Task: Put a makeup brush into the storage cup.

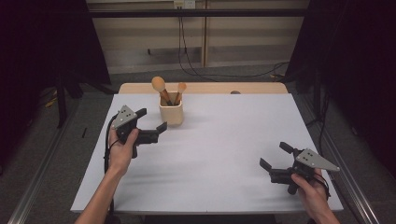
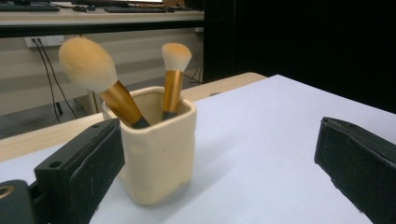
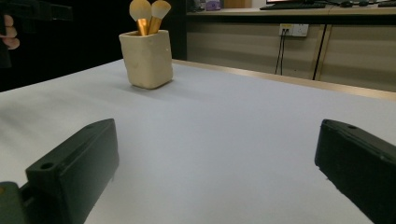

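A cream cup [image 1: 171, 113] stands upright at the back left of the white table top [image 1: 224, 140]. It holds two gold-handled makeup brushes, a large one [image 1: 159, 86] and a small one [image 1: 180, 87]. My left gripper [image 1: 152, 119] hovers open just left of the cup, with nothing between its jaws. In the left gripper view the cup [image 2: 159, 154] sits close ahead by the left jaw, with the large brush [image 2: 88, 65] and the small brush [image 2: 176, 56] above it. My right gripper [image 1: 274, 155] is open and empty near the front right corner, far from the cup [image 3: 147, 58].
A wooden strip [image 1: 205, 87] edges the table's far side, with a small dark spot [image 1: 235, 92] on it. Cables [image 1: 187, 56] hang down the wall behind. Dark curtains flank both sides. In the right gripper view the other hand [image 3: 9, 32] shows at top left.
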A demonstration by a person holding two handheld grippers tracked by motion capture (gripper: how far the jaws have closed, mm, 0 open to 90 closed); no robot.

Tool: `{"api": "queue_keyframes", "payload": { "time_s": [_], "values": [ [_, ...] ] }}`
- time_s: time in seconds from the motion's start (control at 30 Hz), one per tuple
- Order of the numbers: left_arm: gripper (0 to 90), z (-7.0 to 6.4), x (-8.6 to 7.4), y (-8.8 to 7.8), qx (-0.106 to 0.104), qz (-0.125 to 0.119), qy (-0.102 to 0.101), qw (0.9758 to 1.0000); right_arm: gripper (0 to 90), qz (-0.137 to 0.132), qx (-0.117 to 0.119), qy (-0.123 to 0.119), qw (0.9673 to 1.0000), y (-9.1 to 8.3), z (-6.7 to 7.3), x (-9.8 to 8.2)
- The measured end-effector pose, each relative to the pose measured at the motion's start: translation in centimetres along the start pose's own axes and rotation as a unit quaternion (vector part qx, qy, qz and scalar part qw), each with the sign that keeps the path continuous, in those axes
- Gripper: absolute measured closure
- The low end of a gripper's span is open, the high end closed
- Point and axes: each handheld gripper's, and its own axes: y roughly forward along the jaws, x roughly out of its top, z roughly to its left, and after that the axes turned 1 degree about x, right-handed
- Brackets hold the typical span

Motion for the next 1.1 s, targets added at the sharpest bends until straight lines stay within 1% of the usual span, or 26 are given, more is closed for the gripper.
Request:
{"api": "queue_keyframes", "payload": {
  "time_s": [0.07, 0.13, 0.17, 0.23, 0.3, 0.37, 0.4, 0.5, 0.53, 0.6, 0.63, 0.67, 0.7, 0.8, 0.87, 0.93, 1.0, 1.03, 1.1],
  "values": [
    [1.6, -0.2, -0.4, -0.5, -0.002, 0.001, -0.001, 1.0, 0.0, 0.001, 0.0, 0.001, 1.0, 0.0, 0.0, 0.0],
    [1.6, -0.3, -0.8, -1.0, -0.003, 0.0, -0.009, 1.0, 0.0, 0.001, 0.001, 0.0, 1.0, -0.1, 0.0, 0.0],
    [1.6, -0.4, -1.1, -1.3, -0.008, -0.002, -0.008, 0.9999, 0.0, 0.0, 0.0, -0.001, 1.0, -0.1, 0.0, 0.0],
    [1.6, -0.5, -1.7, -1.7, -0.004, 0.0, -0.012, 0.9999, 0.0, 0.0, 0.0, -0.001, 1.0, -0.1, 0.0, 0.0],
    [1.6, -0.7, -2.2, -2.1, -0.002, 0.002, -0.011, 0.9999, 0.0, 0.002, 0.0, -0.001, 1.0, -0.1, 0.0, 0.0],
    [1.6, -0.8, -2.6, -2.6, -0.004, 0.0, -0.016, 0.9999, 0.0, 0.001, 0.0, -0.001, 1.0, -0.1, 0.0, 0.0],
    [1.6, -0.9, -2.7, -2.9, -0.001, 0.006, -0.014, 0.9999, 0.0, 0.001, 0.0, -0.001, 1.0, -0.1, 0.0, 0.0],
    [1.6, -1.1, -3.0, -3.7, -0.003, 0.003, -0.022, 0.9998, 0.0, 0.001, -0.001, -0.003, 1.0, -0.1, 0.0, 0.0],
    [1.5, -1.2, -3.1, -4.0, -0.002, 0.003, -0.017, 0.9999, 0.0, 0.0, -0.001, -0.002, 1.0, -0.1, 0.0, 0.0],
    [1.3, -1.4, -3.4, -4.5, 0.006, 0.0, -0.018, 0.9998, 0.0, -0.001, -0.002, -0.001, 1.0, -0.1, 0.0, 0.0],
    [1.0, -1.6, -3.5, -4.7, 0.009, 0.003, -0.019, 0.9998, 0.0, -0.001, -0.002, -0.001, 1.0, -0.1, 0.0, 0.0],
    [1.1, -1.8, -3.7, -4.9, 0.011, 0.005, -0.012, 0.9999, 0.0, -0.001, -0.002, -0.001, 1.0, -0.1, 0.0, 0.0],
    [1.1, -2.0, -3.9, -5.0, 0.014, 0.007, -0.012, 0.9998, 0.0, 0.0, -0.002, -0.001, 1.0, -0.1, 0.0, 0.0],
    [1.1, -2.4, -4.5, -5.7, 0.014, 0.01, -0.004, 0.9998, 0.0, 0.0, -0.003, -0.002, 1.0, -0.2, 0.0, -0.1],
    [1.1, -2.5, -4.9, -6.2, 0.015, 0.006, -0.004, 0.9999, 0.0, -0.001, -0.003, -0.002, 1.0, -0.3, 0.0, -0.1],
    [1.0, -2.5, -5.2, -6.7, 0.014, 0.002, -0.011, 0.9998, 0.0, 0.001, -0.005, -0.001, 1.0, -0.3, -0.1, -0.1],
    [1.2, -2.7, -5.4, -7.2, 0.018, 0.0, -0.009, 0.9998, 0.0, 0.001, -0.005, -0.001, 1.0, -0.3, 0.0, -0.1],
    [1.0, -2.7, -5.5, -7.4, 0.018, 0.004, -0.003, 0.9998, 0.0, 0.001, -0.005, -0.002, 1.0, -0.3, 0.0, -0.1],
    [0.9, -2.9, -5.8, -7.8, 0.021, 0.002, -0.007, 0.9998, 0.0, 0.001, -0.005, -0.003, 1.0, -0.3, 0.0, -0.1]
  ]
}}
